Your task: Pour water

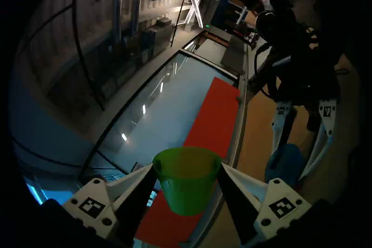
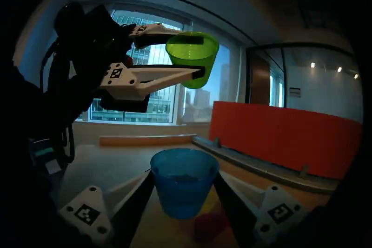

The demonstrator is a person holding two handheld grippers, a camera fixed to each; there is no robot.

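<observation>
Two cups, one per gripper. My left gripper (image 1: 187, 168) is closed on a translucent green plastic cup (image 1: 187, 190), both fingers pressing its sides. My right gripper (image 2: 183, 173) likewise clamps a translucent blue plastic cup (image 2: 184, 197), upright, lower than the green one, above the wooden table (image 2: 107, 164).

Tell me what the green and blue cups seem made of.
Green cup: probably translucent plastic, glossy; daylight glows through its wall. Blue cup: probably the same plastic, smooth and translucent; a darker band shows through its wall.
</observation>
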